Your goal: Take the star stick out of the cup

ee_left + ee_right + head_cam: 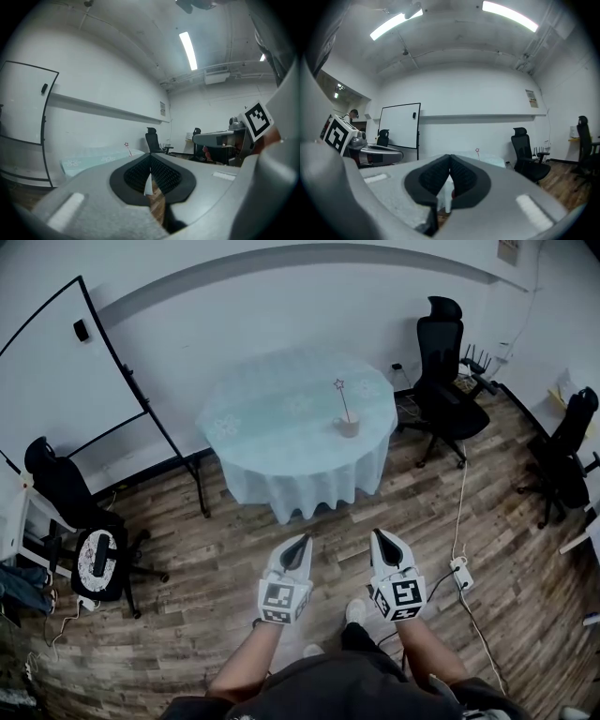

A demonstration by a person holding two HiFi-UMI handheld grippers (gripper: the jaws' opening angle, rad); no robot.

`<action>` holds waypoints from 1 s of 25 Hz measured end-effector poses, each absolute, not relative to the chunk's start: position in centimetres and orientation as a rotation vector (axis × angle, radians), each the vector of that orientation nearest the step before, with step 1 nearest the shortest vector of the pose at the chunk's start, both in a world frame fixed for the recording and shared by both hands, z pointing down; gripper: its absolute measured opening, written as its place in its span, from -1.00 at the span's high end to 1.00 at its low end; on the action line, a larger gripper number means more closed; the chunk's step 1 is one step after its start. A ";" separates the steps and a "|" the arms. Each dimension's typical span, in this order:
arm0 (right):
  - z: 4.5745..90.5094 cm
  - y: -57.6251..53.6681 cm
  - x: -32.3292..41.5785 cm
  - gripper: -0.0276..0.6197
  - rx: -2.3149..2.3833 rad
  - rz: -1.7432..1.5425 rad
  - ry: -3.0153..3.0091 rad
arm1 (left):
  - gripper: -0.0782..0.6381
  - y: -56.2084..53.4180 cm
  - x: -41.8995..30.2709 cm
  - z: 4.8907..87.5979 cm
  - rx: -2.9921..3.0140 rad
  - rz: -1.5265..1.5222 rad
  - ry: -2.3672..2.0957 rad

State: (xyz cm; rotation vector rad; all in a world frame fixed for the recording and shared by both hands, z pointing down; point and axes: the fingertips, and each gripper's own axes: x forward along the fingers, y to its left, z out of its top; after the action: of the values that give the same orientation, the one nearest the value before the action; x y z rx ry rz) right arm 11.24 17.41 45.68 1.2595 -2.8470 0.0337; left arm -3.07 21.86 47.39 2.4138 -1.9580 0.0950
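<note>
Room seen from above. A round table w/ a pale blue cloth is set well ahead. Toward its right side a small cup stands upright, and the star stick is propped in it, star at top, tilted slightly. The L gripper and R gripper are held low, side by side, over the wood floor, well apart from the table. Both jaw pairs are clenched tip to tip w/ nothing between, probably kept closed for carrying. The task is judged not yet begun, approx. a walk-up away.
</note>
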 end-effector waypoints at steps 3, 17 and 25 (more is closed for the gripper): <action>45.7 14.7 11.5 0.91 1.248 0.035 -2.863 | 0.77 19.3 -2.3 47.0 2.431 0.127 -1.960; 43.6 1.7 12.6 0.91 1.163 -0.094 -2.936 | 0.77 5.0 -1.6 45.0 2.353 0.051 -2.063; 42.9 -3.6 12.3 0.91 1.140 -0.163 -2.942 | 0.77 0.7 -1.7 45.5 2.283 0.080 -2.137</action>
State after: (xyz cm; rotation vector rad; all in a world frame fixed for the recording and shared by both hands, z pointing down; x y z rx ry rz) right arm 12.34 -3.60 42.93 1.1399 -2.9417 -0.1626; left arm -1.70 0.66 45.53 2.2835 -2.1375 0.0797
